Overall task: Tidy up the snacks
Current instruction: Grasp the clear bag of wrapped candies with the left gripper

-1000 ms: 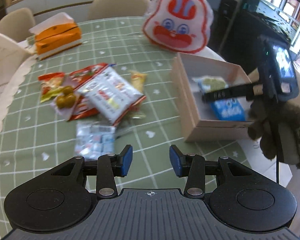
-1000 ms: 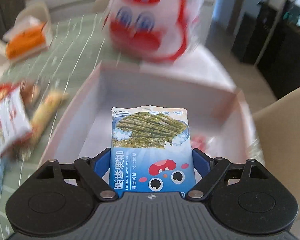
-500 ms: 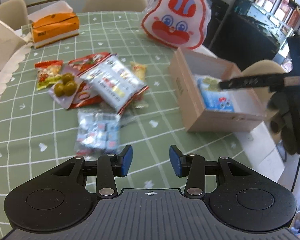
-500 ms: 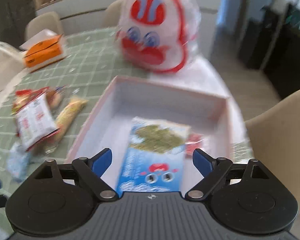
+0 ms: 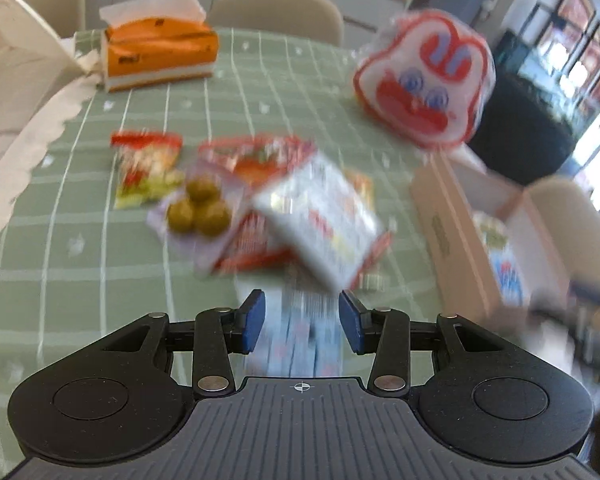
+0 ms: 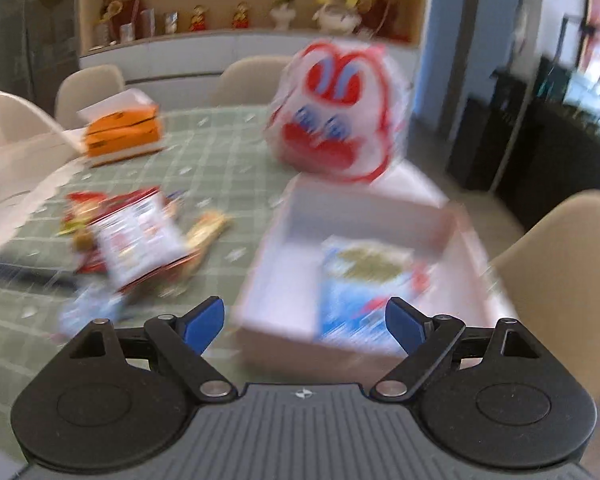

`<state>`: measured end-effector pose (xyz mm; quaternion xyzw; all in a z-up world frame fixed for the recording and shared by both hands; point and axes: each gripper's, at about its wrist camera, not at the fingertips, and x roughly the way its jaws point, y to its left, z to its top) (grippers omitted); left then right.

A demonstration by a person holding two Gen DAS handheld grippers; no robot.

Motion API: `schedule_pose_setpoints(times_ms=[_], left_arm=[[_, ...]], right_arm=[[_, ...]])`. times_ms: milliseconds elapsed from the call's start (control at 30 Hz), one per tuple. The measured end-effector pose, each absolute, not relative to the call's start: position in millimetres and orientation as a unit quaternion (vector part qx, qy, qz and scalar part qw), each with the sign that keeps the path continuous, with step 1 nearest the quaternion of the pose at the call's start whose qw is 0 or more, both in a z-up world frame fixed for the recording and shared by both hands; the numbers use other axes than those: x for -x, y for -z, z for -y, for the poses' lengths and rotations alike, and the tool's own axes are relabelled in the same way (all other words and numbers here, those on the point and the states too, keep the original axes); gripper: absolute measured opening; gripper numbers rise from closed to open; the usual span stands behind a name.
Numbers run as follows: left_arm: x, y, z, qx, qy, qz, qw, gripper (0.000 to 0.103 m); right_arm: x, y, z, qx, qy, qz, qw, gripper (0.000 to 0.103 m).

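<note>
Green checked tabletop (image 5: 80, 264) beneath both tongs. Rabbit-face bag (image 6: 338, 120) far ahead. Cardboard box (image 6: 268, 280) just ahead of right tongs (image 6: 304, 320), released and empty; blue seaweed packet (image 6: 352, 308) inside the box. Heap of snack packets (image 5: 300, 216) ahead of left tongs (image 5: 301, 322), parted, ungripping, over a pale blue packet (image 5: 300, 332).

You get bright daylight from the windows (image 5: 580, 52) on the right, both views smeared by motion blur across the snacks (image 5: 284, 208) and box (image 6: 364, 264), sharp only on each tool body, with fisheye bending at the edges.
</note>
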<state>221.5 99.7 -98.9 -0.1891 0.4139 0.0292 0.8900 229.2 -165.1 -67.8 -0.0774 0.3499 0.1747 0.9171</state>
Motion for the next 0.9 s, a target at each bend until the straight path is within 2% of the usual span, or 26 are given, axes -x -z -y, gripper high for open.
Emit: schedule_pose_setpoints(times_ms=[100, 200, 267, 333, 633, 733, 833, 900], left_arm=[[-247.2, 105.4, -109.5, 0.212, -0.029, -0.414, 0.885, 0.045], [-253.7, 114.1, -108.6, 0.187, -0.027, -0.421, 0.887, 0.046], [-250.9, 122.9, -111.1, 0.18, -0.017, -0.432, 0.884, 0.05], [-245.8, 129.3, -113.2, 0.169, -0.009, -0.442, 0.881, 0.045], [-212.7, 121.2, -106.8, 0.107, 0.029, -0.451, 0.886, 0.046], [-200.5, 116.4, -115.4, 0.149, -0.032, -0.463, 0.873, 0.045], [-191.7, 122.3, -125.1, 0.244, -0.035, -0.475, 0.845, 0.045], [-191.6, 121.4, -120.1, 0.256, -0.032, -0.471, 0.844, 0.045]], right_arm=[[-210.4, 76.1, 149.4, 0.073, -0.183, -0.373, 0.907, 0.088], [-195.0, 85.4, 134.3, 0.071, -0.2, -0.392, 0.895, 0.088], [-189.6, 90.5, 127.8, 0.074, -0.205, -0.4, 0.89, 0.088], [-187.5, 95.0, 124.5, 0.075, -0.207, -0.405, 0.887, 0.088], [-195.7, 102.3, 114.9, 0.067, -0.198, -0.416, 0.885, 0.088], [-194.2, 108.0, 119.8, 0.067, -0.188, -0.419, 0.886, 0.088], [-193.0, 116.0, 132.0, 0.06, -0.177, -0.429, 0.883, 0.088], [-192.6, 122.0, 141.3, 0.053, -0.169, -0.438, 0.881, 0.088]])
